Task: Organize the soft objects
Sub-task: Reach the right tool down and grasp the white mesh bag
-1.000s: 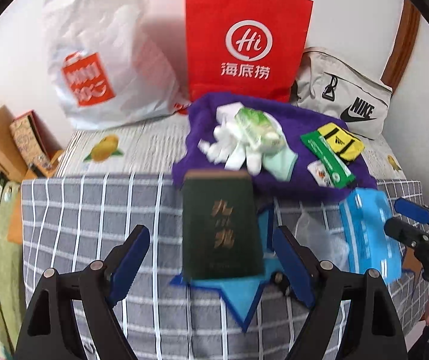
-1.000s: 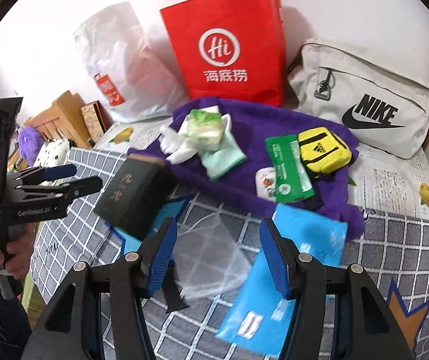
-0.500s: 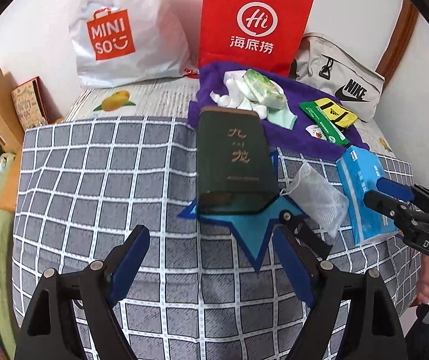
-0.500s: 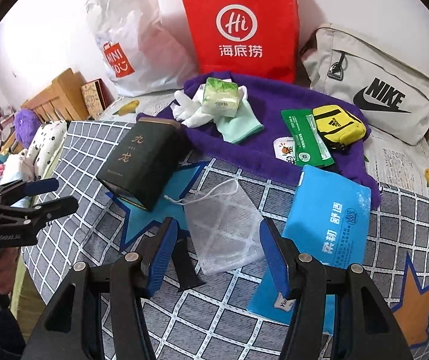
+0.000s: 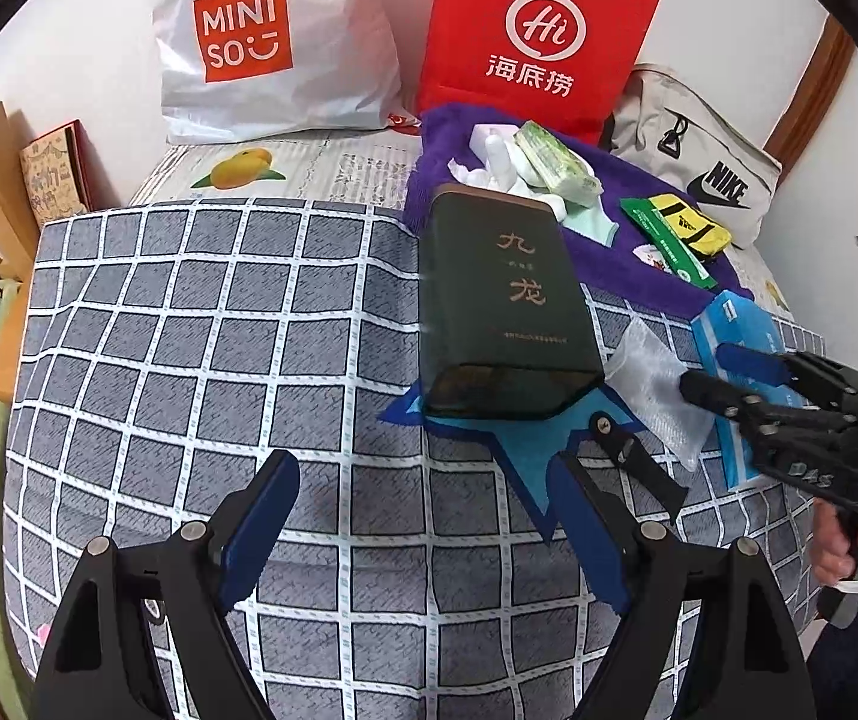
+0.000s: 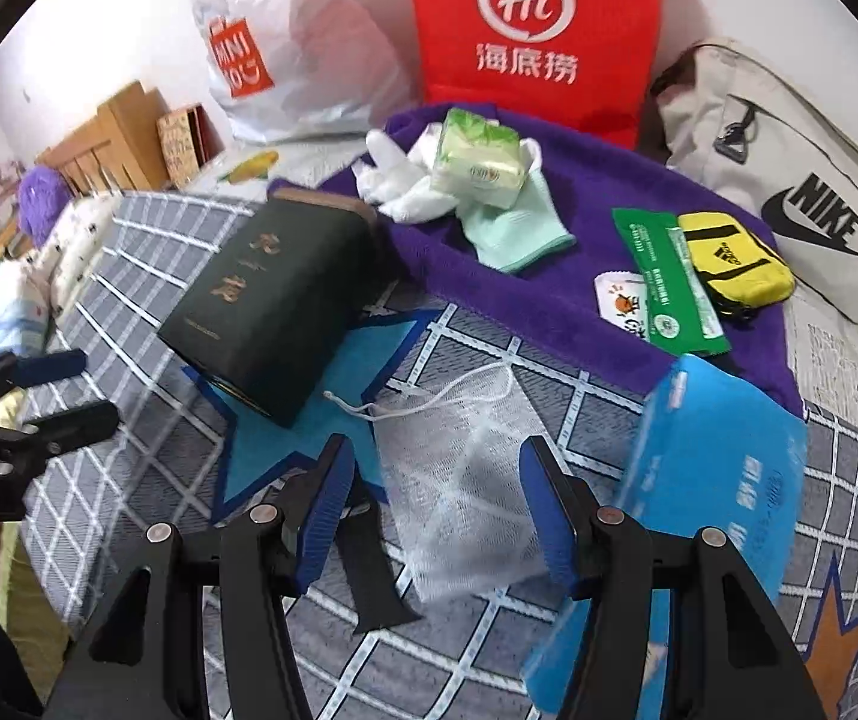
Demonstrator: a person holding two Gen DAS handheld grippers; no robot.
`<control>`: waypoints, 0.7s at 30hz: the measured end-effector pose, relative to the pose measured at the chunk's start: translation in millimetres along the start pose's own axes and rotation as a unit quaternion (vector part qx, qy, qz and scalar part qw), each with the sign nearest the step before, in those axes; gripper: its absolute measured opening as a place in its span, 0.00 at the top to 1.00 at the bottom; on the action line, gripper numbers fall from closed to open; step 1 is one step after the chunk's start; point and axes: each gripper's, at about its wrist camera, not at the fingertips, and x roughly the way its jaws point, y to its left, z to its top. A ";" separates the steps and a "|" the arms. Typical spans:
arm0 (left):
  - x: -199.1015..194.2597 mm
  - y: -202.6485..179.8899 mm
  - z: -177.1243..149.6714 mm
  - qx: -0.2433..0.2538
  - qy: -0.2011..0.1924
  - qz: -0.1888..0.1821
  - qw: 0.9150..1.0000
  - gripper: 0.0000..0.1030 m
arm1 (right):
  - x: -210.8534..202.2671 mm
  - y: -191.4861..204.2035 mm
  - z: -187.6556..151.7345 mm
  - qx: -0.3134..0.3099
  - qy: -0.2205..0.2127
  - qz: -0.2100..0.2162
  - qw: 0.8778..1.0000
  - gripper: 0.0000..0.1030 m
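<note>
A white mesh drawstring pouch (image 6: 459, 480) lies flat on a grey checked bedspread (image 5: 189, 330), its cord trailing toward a dark green tin (image 6: 273, 300) that bears gold Chinese characters and rests on a blue star printed in the cloth. The right gripper (image 6: 435, 504) hangs just above the pouch with its blue-padded fingers (image 6: 327, 498) standing apart on either side of it, gripping nothing; whether they touch the mesh cannot be told. Just beside the pouch, on its right in the right wrist view, lies a blue packet (image 6: 711, 468) with white Chinese writing too blurred to read. Beyond these a purple towel (image 6: 579, 252) carries white gloves (image 6: 405, 180), a pale green glove (image 6: 513, 234), a green-and-white tissue pack (image 6: 477, 162), a green sachet (image 6: 669, 282), a small white sachet (image 6: 621, 306) and a yellow pouch marked adidas (image 6: 735, 264). Against the wall stand a red bag (image 5: 537, 42) with a white "Hi" logo over the characters 海底捞, a white bag (image 5: 267, 42) printed MINISO in an orange panel, and a beige bag (image 6: 801, 198) with the NIKE swoosh. The left gripper (image 5: 423, 528) is over bare bedspread, near the tin and the star, its fingers (image 5: 261, 522) wide apart and empty. A black clip (image 5: 633, 462) lies on the cloth between the tin and the pouch. In the left wrist view a hand (image 5: 855, 546) holds the right gripper's handle at the right edge.
</note>
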 end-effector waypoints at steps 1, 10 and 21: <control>0.8 1.3 1.1 0.000 0.000 -0.004 1.000 0.19 | 4.3 1.3 0.9 -0.003 0.005 -0.005 1.000 0.45; 12.1 6.0 8.1 -0.006 0.002 -0.015 1.000 0.19 | 37.7 6.3 1.6 -0.019 0.054 -0.012 0.998 0.44; 26.7 7.1 13.4 -0.006 0.018 -0.025 1.000 0.19 | 61.0 6.4 -0.6 -0.027 0.065 -0.025 0.997 0.33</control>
